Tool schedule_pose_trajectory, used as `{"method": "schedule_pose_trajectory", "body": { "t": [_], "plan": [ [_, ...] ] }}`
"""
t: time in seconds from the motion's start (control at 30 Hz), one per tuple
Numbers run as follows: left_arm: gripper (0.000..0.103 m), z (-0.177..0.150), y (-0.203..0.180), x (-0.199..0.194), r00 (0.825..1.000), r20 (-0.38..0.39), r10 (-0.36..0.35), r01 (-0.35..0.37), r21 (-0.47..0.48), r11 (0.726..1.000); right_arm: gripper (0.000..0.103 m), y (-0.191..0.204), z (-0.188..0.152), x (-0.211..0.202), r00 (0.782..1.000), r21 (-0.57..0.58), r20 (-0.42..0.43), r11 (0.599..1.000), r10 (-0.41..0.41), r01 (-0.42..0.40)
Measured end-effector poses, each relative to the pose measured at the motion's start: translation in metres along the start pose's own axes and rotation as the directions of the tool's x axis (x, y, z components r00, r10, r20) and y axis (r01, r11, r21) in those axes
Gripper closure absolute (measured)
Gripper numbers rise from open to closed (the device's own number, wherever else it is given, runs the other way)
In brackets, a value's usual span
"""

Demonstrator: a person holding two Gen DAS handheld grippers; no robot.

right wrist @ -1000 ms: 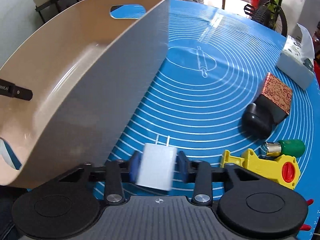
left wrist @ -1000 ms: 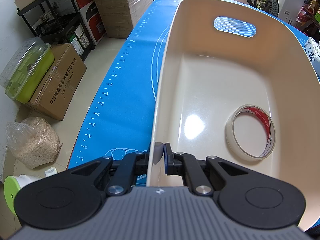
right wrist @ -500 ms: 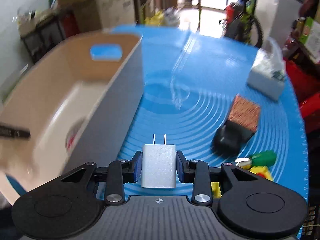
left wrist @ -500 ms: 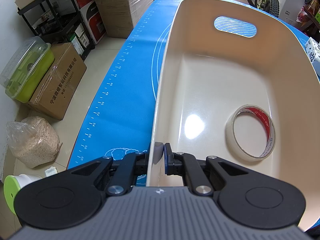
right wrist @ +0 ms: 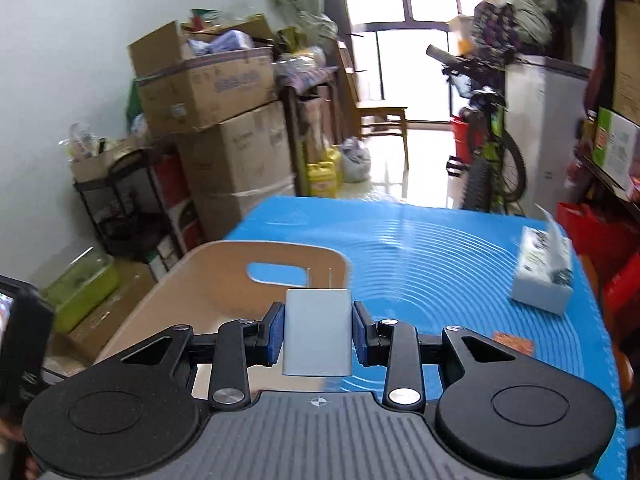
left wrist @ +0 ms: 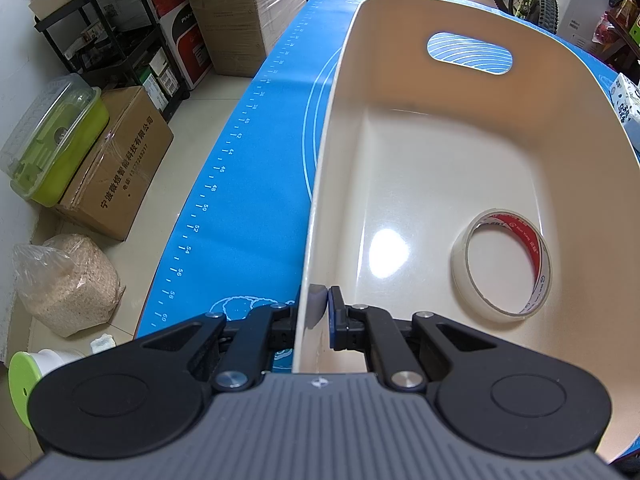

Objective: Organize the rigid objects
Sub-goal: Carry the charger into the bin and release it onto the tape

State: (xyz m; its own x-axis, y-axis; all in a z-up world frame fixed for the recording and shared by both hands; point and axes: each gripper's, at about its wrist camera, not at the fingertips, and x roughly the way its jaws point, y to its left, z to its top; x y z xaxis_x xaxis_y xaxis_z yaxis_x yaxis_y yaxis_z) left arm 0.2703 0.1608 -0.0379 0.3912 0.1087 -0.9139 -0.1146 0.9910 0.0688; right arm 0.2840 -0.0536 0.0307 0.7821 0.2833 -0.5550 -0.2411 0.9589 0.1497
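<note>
A cream plastic bin [left wrist: 340, 128] with a handle cut-out stands on the blue mat [left wrist: 248, 200]. A roll of clear tape [left wrist: 502, 262] lies inside it. My left gripper [left wrist: 320, 312] is shut on the bin's near left wall. My right gripper [right wrist: 318, 330] is shut on a white plug charger [right wrist: 318, 332], prongs pointing forward, held high above the mat near the bin's [right wrist: 224, 276] right side.
A white tissue box [right wrist: 542, 276] sits at the mat's right side. A patterned orange object [right wrist: 514, 342] lies on the mat at right. Cardboard boxes [left wrist: 116, 164], a green container [left wrist: 52, 144] and a bag of grain [left wrist: 68, 284] stand on the floor left of the table.
My right gripper has lifted the charger well above the mat and tilted up, so the room now fills its view. My left gripper and the bin have not moved.
</note>
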Motion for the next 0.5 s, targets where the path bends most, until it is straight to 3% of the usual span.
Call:
{"method": "schedule_pose_trajectory", "body": {
  "t": [0.13,0.3,0.5],
  "plan": [
    [0.093,0.000,0.000,0.000,1.000,0.001,0.003,-0.003,0.008,1.000,0.061,0.028,0.003,0.015,0.999,-0.033,-0.026,0.999,0.031,-0.032],
    [0.093,0.000,0.001,0.001,1.000,0.000,-0.002,0.002,0.008,1.000,0.061,0.061,-0.004,0.042,0.991,-0.072,-0.129,0.996,0.042,-0.051],
    [0.093,0.000,0.001,0.001,1.000,0.000,-0.003,0.003,0.009,1.000,0.061,0.079,-0.021,0.078,0.964,-0.120,-0.267,0.991,0.020,-0.054]
  ]
}}
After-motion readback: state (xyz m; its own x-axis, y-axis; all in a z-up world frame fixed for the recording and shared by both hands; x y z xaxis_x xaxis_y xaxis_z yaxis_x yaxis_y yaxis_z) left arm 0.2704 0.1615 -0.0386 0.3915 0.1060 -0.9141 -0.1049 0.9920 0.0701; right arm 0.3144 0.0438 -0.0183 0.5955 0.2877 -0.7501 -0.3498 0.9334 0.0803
